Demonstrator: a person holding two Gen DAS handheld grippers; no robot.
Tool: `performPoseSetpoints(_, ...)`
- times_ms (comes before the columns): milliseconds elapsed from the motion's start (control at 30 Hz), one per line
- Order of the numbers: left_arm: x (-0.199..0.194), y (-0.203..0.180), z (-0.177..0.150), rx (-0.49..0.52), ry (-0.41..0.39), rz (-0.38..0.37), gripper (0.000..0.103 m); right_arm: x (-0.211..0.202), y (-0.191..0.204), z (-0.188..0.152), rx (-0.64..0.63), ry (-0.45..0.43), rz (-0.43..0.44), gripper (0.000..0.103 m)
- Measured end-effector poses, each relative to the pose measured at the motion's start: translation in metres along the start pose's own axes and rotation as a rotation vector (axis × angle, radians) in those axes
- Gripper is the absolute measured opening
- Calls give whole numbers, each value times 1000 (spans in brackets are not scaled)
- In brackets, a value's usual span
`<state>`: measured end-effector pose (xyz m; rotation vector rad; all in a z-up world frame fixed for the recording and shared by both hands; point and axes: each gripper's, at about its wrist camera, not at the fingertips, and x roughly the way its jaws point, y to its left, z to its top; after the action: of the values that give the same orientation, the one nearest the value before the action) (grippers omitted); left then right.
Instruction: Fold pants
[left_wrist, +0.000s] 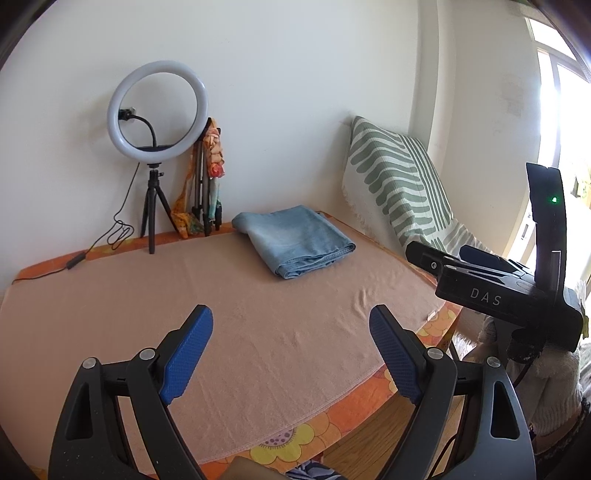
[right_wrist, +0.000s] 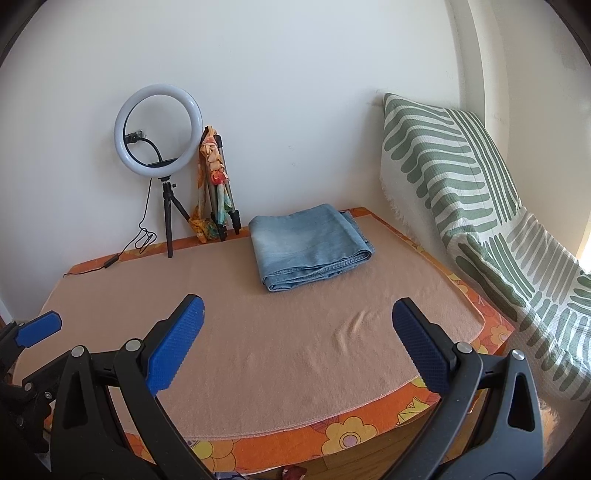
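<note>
Wall (left_wrist: 277, 74): white, rising behind the far edge of the tabletop, ahead of both tools.
Tabletop (right_wrist: 498, 332): covered by an orange flowered cloth, which shows as a border around the towel.
Towel (left_wrist: 258, 332): peach, spread flat over most of the tabletop and reaching under both tools; a few small wrinkles lie just ahead of the right tool.
Cushion (right_wrist: 461, 184): white with green stripes, leaning against the wall past the right edge of the tabletop, ahead and to the right of the right tool.
Pants (left_wrist: 295, 240): light blue denim, folded into a compact rectangle, lying on the towel at the far side, well ahead of both tools and touched by neither.
Ring light (left_wrist: 157, 110): lit, on a small black tripod at the far left, ahead and to the left of the left tool; its cable trails along the tabletop edge.
Folded tripod (right_wrist: 225, 199): leaning on the wall just right of the ring light, with a colourful cloth wound around it.
Left tool (left_wrist: 291, 339): spread wide, blue pads well apart, holding nothing, above the near part of the towel.
Right tool (right_wrist: 297, 332): likewise spread wide and holding nothing; its body shows at the right in the left wrist view.
</note>
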<state>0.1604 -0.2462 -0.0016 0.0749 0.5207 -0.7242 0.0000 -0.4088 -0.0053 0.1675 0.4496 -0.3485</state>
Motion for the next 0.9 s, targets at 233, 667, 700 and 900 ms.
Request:
performPoseSetpoints(233,-6,4,0,-28,-35,20,102,1,1,0,0,-2,4,103)
performPoseSetpoints(667,-3,11,-4,-56,-14,43,102,0,1,1,20,-10,-2,103)
performPoseSetpoints(700,-3,11,-4,-55,-13,40,102,0,0,1,19,-11,-2,103)
performPoseSetpoints(900,-4,12,-3,-63,-14,28,102,-1,1,1,19,-11,-1,103)
